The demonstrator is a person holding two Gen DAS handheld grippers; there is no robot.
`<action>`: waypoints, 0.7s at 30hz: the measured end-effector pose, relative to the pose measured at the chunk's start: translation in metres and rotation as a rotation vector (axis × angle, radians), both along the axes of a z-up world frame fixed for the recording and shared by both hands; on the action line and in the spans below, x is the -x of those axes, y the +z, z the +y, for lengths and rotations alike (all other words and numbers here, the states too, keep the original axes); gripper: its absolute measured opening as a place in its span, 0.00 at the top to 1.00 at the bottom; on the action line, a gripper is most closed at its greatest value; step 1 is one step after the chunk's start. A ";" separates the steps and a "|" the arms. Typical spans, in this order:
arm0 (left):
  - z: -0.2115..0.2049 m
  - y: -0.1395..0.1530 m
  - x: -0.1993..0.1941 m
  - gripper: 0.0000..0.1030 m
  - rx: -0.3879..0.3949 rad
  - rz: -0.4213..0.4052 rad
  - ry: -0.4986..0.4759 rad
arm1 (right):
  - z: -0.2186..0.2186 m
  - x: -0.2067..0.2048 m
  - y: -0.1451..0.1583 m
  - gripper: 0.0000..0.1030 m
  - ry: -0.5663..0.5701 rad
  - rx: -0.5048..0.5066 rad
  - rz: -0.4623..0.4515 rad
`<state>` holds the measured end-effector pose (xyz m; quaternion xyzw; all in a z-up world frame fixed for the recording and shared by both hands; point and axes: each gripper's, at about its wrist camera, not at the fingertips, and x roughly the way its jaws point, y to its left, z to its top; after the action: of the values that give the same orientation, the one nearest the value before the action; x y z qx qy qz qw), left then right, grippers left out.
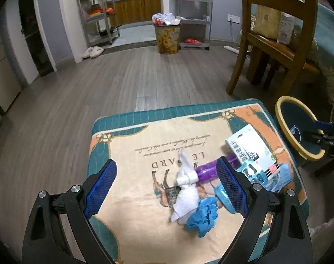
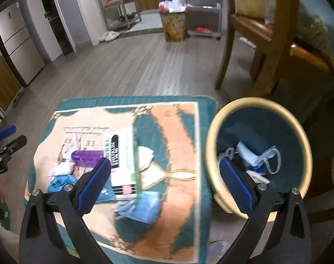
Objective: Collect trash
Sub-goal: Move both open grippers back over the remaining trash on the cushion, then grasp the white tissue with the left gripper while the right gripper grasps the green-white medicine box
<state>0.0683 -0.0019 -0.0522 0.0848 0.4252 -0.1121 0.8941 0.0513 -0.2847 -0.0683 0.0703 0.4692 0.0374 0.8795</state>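
A yellow-rimmed teal bin holding a used mask stands just right of the cushion, on which lie a purple bottle, white tissue, crumpled blue glove, flat white box and blue mask.

Bin stands right of cushion bearing box.

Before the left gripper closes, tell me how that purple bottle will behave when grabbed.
The purple bottle lies on its side on the cushion, so a nudge would probably roll it. Its smooth plastic looks slippery. A white tissue touching it may drag along.
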 end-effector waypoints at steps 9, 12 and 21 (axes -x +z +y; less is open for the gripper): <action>0.001 -0.042 -0.013 0.11 -0.044 0.117 -0.009 | 0.023 -0.016 -0.027 0.10 0.054 0.043 0.058; 0.000 -0.058 -0.017 0.12 -0.028 0.181 -0.014 | 0.026 -0.022 -0.038 0.15 0.058 0.046 0.083; -0.015 -0.093 -0.023 0.26 -0.032 0.312 -0.055 | 0.032 -0.041 -0.059 0.32 0.108 -0.024 0.139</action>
<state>0.0914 -0.0165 -0.1452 0.0920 0.5581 -0.1415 0.8124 0.0919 -0.2525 -0.1270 0.0579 0.5319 0.0855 0.8405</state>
